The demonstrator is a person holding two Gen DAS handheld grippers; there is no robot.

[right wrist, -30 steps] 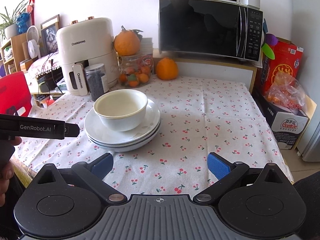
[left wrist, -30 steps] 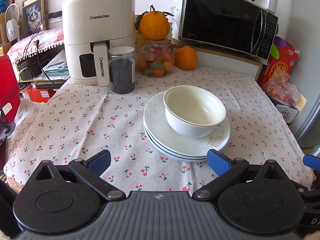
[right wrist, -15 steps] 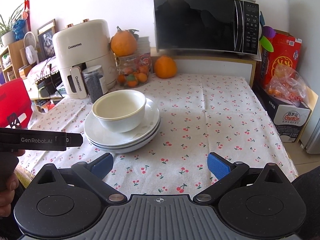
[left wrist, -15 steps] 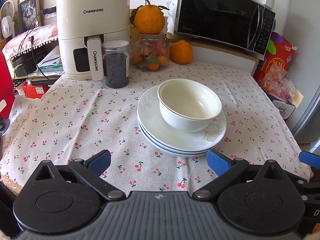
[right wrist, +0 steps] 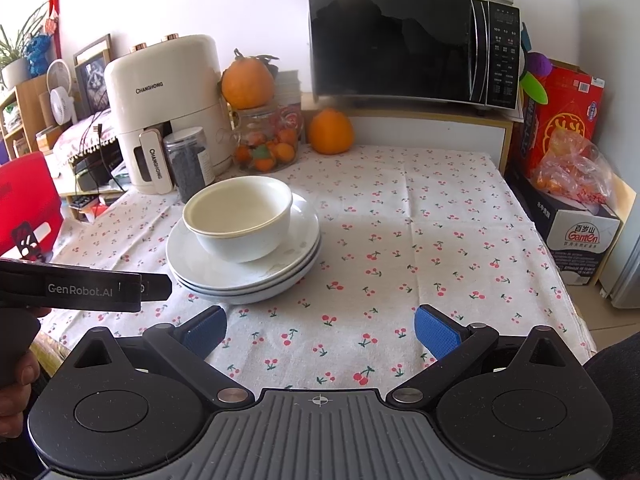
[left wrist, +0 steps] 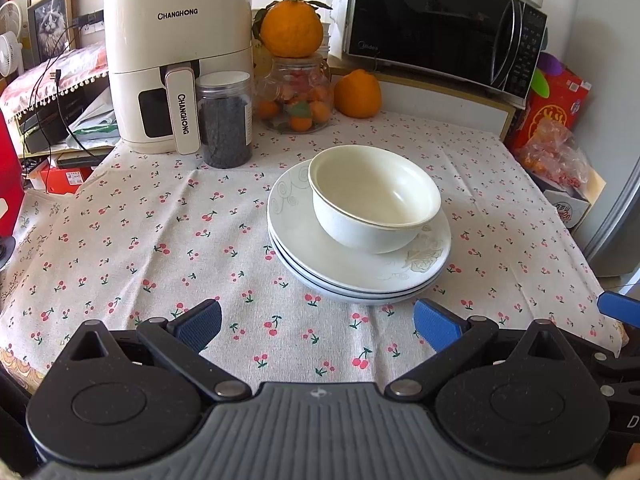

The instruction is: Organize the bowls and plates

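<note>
Both grippers hang spread wide over the near edge of the table (right wrist: 440,208), holding nothing and touching nothing. Left gripper (left wrist: 318,322) has its blue pads (left wrist: 434,324) well apart, with bare cherry-print cloth between them; the stack of plates (left wrist: 320,256) lies just ahead, slightly right of its centre line. Right gripper (right wrist: 320,326) is equally wide, and the plates (right wrist: 200,260) sit ahead and to its left. In the right wrist view the left gripper's black body (right wrist: 72,288) reaches in from the left edge, its tip close to the near left rim of the plates but apart from them, with a hand (right wrist: 16,364) below it.

A white bowl (left wrist: 374,196) stands upright, mouth up, on the top plate, set toward the far right side of the stack; it looks like two bowls nested, though this is hard to tell. The three or so plates lie flat and stacked, round, with no long axis.

Open cloth stretches left of the stack and, in the right wrist view, broadly to its right as far as the table's right edge. Behind the stack, a dark jar (left wrist: 224,120), an air fryer (left wrist: 176,52) and a glass jar of fruit (left wrist: 298,100) crowd the far left side, with a microwave (left wrist: 444,28) on a raised shelf at the back. Boxes (right wrist: 568,208) stand just beyond the right edge.
</note>
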